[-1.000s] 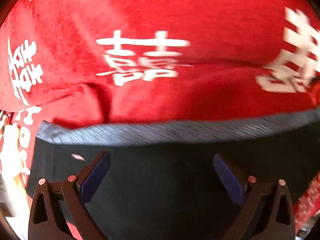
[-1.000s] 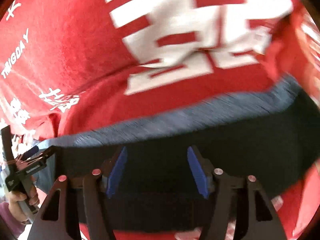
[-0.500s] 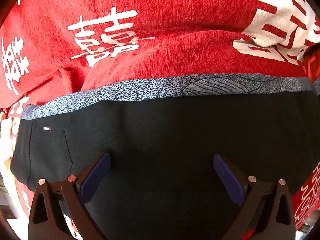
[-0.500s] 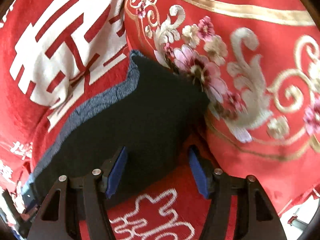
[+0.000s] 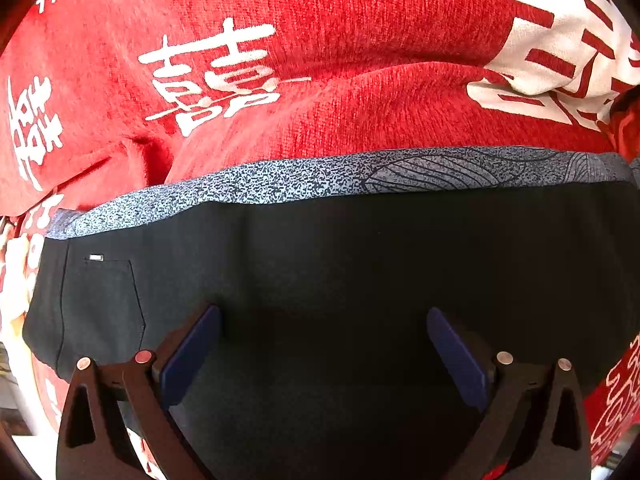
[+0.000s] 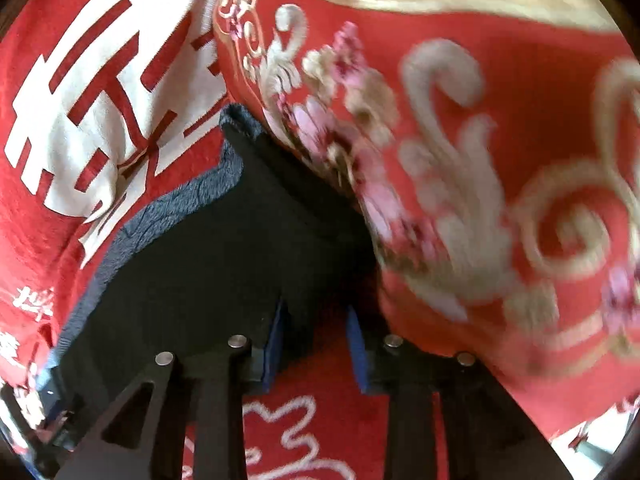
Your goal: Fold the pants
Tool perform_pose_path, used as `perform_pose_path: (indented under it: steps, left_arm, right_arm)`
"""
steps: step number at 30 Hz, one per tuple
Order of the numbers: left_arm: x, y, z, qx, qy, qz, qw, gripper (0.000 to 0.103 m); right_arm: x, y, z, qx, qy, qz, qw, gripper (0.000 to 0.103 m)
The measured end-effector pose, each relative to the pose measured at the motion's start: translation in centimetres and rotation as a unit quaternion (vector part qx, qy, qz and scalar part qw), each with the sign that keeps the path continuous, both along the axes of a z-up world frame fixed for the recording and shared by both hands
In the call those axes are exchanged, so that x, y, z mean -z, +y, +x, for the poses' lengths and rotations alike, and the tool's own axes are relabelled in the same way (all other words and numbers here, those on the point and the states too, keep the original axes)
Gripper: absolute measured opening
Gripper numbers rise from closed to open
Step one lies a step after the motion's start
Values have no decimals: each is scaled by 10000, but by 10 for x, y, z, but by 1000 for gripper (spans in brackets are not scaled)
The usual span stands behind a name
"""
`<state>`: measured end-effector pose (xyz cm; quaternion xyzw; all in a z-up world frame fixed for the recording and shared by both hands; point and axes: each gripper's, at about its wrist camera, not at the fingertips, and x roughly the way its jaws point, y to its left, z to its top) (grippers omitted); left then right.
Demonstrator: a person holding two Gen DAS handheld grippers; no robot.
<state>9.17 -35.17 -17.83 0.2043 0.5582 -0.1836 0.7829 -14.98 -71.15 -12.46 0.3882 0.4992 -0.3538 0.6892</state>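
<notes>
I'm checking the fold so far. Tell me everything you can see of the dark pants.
The pants are black, woven-looking fabric, lying flat on the red blanket. A speckled blue-grey lining shows along the far edge. A stitched pocket with a small tag sits at the left end. The left gripper hangs open above them; the right gripper has narrowed around an edge near one corner.

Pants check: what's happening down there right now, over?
Left gripper jaws wide open over black pants. Right gripper jaws narrowed around pants corner. Red blanket underneath, nothing blocking.
</notes>
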Motion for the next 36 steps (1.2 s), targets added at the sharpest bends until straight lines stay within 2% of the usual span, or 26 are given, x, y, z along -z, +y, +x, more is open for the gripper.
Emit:
perform_pose_path:
  steps: [3, 5, 6, 8, 10, 13, 16, 21, 23, 28, 32, 36]
  left_arm:
    - [1, 0, 2, -49, 13, 18, 10000, 103]
    - [2, 0, 2, -59, 16, 27, 10000, 103]
    - [2, 0, 3, -58, 17, 29, 10000, 103]
    - [2, 0, 3, -59, 19, 33, 10000, 103]
    - [2, -1, 4, -65, 34, 47, 10000, 103]
    - [3, -1, 5, -79, 64, 69, 9999, 103]
    - [3, -1, 5, -81, 83, 97, 9999, 103]
    - [3, -3, 3, 17, 37, 158, 9999, 103]
    - [2, -3, 4, 39, 75, 185, 9998, 103]
    - [2, -3, 5, 53, 90, 214, 9997, 103]
    - [0, -5, 4, 27, 73, 269, 9996, 103]
    - [-8, -13, 0, 115, 3, 440, 9990, 103]
  right_arm:
    - [-17, 22, -2, -157, -176, 55, 9997, 33]
    - [-29, 47, 8, -496, -421, 72, 9979, 36]
    - [-32, 56, 14, -666, -484, 89, 9966, 49]
    - [-31, 78, 34, -1135, -553, 154, 9919, 64]
    - [-24, 99, 57, -1584, -547, 124, 9858, 64]
    - [3, 116, 83, -1896, -366, 278, 9808, 66]
    - [7, 124, 85, -2022, -501, 160, 9779, 81]
    - [10, 130, 95, -2383, -359, 236, 9702, 86]
    - [9, 126, 95, -2443, -433, 354, 9681, 88]
    - [14, 113, 82, -2005, -932, 719, 9726, 88]
    - [10, 113, 84, -2154, -879, 764, 9695, 88]
    - [0, 111, 68, -1970, -783, 667, 9750, 88]
